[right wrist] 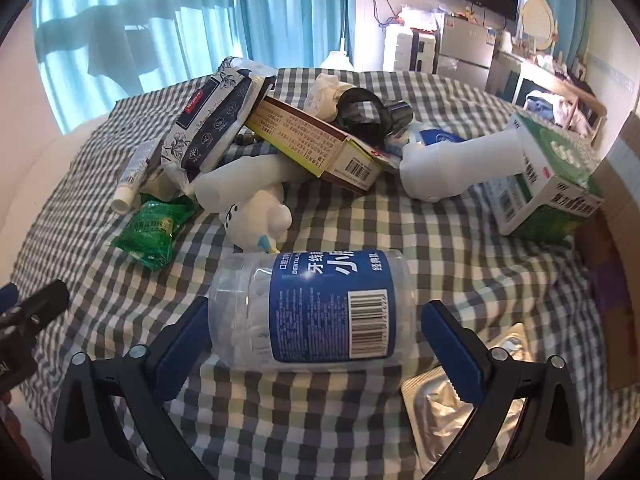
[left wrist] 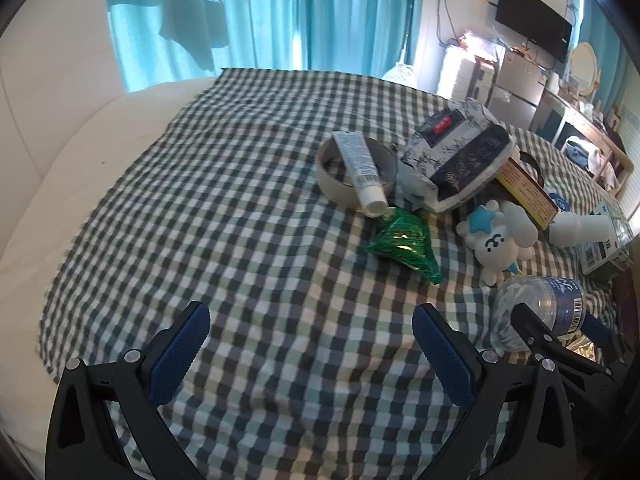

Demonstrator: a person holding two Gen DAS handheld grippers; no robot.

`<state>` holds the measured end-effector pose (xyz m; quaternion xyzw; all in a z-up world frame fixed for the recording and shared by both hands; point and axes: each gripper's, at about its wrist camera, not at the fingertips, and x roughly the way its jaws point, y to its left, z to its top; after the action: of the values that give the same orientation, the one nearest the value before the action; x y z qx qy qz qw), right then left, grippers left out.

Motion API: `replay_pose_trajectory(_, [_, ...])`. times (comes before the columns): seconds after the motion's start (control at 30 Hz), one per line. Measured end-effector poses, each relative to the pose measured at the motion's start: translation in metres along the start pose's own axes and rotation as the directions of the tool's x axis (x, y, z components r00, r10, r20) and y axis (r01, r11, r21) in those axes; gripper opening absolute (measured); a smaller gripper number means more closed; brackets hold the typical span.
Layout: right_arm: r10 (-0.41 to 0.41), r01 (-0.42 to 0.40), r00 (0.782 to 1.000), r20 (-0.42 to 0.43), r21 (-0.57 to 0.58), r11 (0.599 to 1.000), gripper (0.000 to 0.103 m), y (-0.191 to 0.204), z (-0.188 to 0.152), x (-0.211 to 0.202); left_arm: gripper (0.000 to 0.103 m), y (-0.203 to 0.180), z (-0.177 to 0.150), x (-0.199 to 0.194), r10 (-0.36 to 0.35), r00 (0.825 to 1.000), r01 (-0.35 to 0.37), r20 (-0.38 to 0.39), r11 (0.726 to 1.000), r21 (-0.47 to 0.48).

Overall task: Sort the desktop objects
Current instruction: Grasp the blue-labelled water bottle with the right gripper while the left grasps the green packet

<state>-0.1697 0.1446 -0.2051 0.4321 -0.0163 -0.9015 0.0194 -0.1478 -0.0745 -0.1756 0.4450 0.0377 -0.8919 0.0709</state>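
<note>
Basically: checked cloth covers the whole surface, clutter heaped at its far side. Clear dental-pick jar lies on its side near the front, long axis running left-right, squarely between the right gripper pads. Those jaws are wide; left pad looks at or just off the jar's base end, right pad shows a gap from the other end, no squeeze visible. Left gripper is fully wide over bare cloth, nothing between its pads. Jar sits well off to its right, so the right hand is nearer.
</note>
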Motion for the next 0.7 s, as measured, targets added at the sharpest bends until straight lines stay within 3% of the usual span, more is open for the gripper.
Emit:
replay_pose_trajectory(0.17, [0.05,-0.05,0.999,0.002,-0.029,0.998,0.089,-0.003,0.001,0.002,0.103,-0.022,0.007,0.014,-0.03,1.0,0.03,-0.004,0.998,0.055])
replay_pose_trajectory(0.33, [0.068,-0.069,0.997,0.019,0.024,0.997,0.089,-0.022,0.003,-0.013,0.103,-0.05,0.027,0.041,-0.098,0.995,0.096,0.016,0.989,0.112])
replay_pose_trajectory(0.47, [0.035,-0.039,0.997,0.064,0.048,0.998,0.089,-0.033,0.007,-0.027,0.103,-0.067,0.043,0.079,-0.104,0.994,0.108,-0.034,0.984,0.139])
replay_pose_trajectory(0.53, [0.023,-0.026,0.997,0.067,0.048,0.999,0.089,-0.035,0.008,-0.029,0.095,-0.072,0.048,0.097,-0.082,0.994,0.093,-0.076,0.984,0.153])
replay_pose_trajectory(0.57, [0.023,-0.026,0.997,0.067,0.049,0.998,0.089,-0.035,0.009,-0.029,0.076,-0.075,0.049,0.105,-0.051,0.993,0.066,-0.102,0.986,0.15])
replay_pose_trajectory(0.6, [0.028,-0.031,0.997,0.069,0.052,0.998,0.089,-0.039,0.011,-0.03,0.065,-0.075,0.051,0.109,-0.046,0.992,0.062,-0.114,0.988,0.144])
replay_pose_trajectory(0.67, [0.039,-0.042,0.997,0.064,0.049,0.998,0.089,-0.041,0.01,-0.031,0.051,-0.076,0.054,0.106,-0.066,0.993,0.079,-0.103,0.989,0.129])
replay_pose_trajectory(0.7, [0.041,-0.044,0.997,0.063,0.046,0.998,0.089,-0.041,0.008,-0.033,0.049,-0.077,0.054,0.105,-0.075,0.992,0.088,-0.102,0.987,0.133])
